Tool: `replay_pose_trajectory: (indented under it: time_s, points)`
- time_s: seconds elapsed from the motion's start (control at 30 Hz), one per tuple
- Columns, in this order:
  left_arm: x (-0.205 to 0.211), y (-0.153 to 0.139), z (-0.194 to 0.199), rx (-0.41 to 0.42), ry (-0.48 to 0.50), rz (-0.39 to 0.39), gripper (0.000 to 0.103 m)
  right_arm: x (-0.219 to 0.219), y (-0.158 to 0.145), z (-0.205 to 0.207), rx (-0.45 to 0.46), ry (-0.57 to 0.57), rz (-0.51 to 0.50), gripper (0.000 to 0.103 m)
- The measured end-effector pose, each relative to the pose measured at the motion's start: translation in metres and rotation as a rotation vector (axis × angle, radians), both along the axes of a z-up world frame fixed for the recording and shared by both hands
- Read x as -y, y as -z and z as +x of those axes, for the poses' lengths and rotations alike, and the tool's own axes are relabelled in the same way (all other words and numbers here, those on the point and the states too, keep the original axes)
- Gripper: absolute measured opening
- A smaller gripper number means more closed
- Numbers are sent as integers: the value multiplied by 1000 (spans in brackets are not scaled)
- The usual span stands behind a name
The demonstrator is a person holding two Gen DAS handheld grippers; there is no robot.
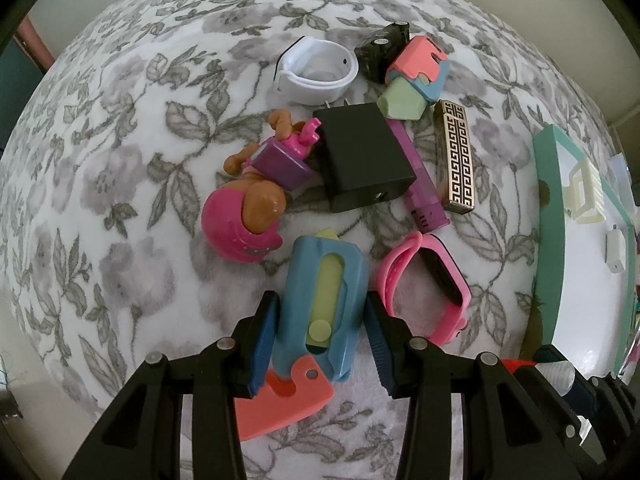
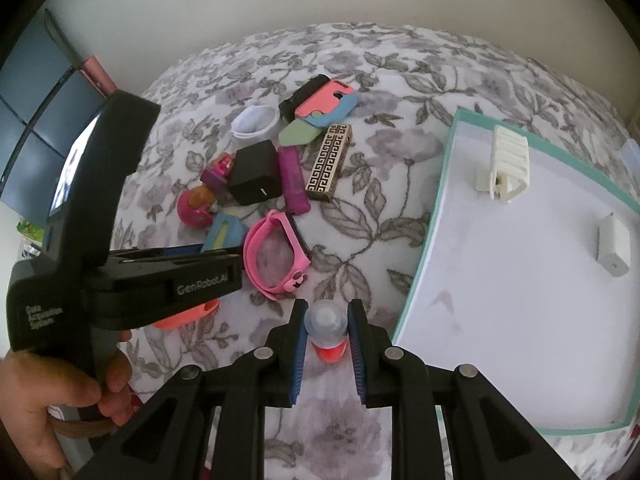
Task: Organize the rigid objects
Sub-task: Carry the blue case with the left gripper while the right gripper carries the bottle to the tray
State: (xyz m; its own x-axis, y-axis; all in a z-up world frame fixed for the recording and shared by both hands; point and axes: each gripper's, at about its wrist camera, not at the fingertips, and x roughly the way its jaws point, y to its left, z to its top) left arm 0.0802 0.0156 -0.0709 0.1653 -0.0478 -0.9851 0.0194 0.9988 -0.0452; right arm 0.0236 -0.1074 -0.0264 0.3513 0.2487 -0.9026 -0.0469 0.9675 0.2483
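Note:
A pile of small rigid objects lies on the floral cloth (image 1: 120,200). My left gripper (image 1: 320,320) straddles a blue, yellow and orange toy knife (image 1: 320,312); the pads sit at its sides, the right one slightly apart from it. My right gripper (image 2: 326,332) is shut on a small bottle with a clear cap and red body (image 2: 326,332), held above the cloth beside the teal-rimmed white tray (image 2: 424,240). The left gripper body also shows in the right wrist view (image 2: 120,264).
The pile holds a pink watch (image 1: 424,280), black charger (image 1: 360,160), purple lighter (image 1: 420,184), gold patterned case (image 1: 456,156), pink dog toy (image 1: 248,216), white band (image 1: 316,72), and a second toy knife (image 1: 416,76). The tray holds a cream clip (image 2: 506,164) and a white adapter (image 2: 614,248).

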Motion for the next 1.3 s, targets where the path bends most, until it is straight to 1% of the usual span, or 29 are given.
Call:
replay_pose_trajectory:
  time_s: [0.2,0.37,0.63,0.7,0.83,0.97,1.13,1.3]
  points:
    - [-8,-4,1,11,-16,-14,44,1,-3,0,-13,9,5,21]
    - [-10,-16,2,46,-15,-11,44,9,-12,0,-6,39,32,21]
    - [-14,-55,1,176,-31,-8,42,40,-35,-3,23,135,95,21]
    - [-13,-64,-1,208,-23,3,42,48,-39,-3,30,159,93,21]
    - [-4,-82,-7,276,-11,8,40,66,-44,-5,39,209,98,21]
    - [8,-96,-14,341,2,28,33,86,-51,-10,53,259,91,21]
    - [24,-106,-16,388,22,20,33,111,-59,-18,76,315,95,21]
    - [43,-125,-25,464,58,-1,32,134,-57,-25,69,370,89,21]
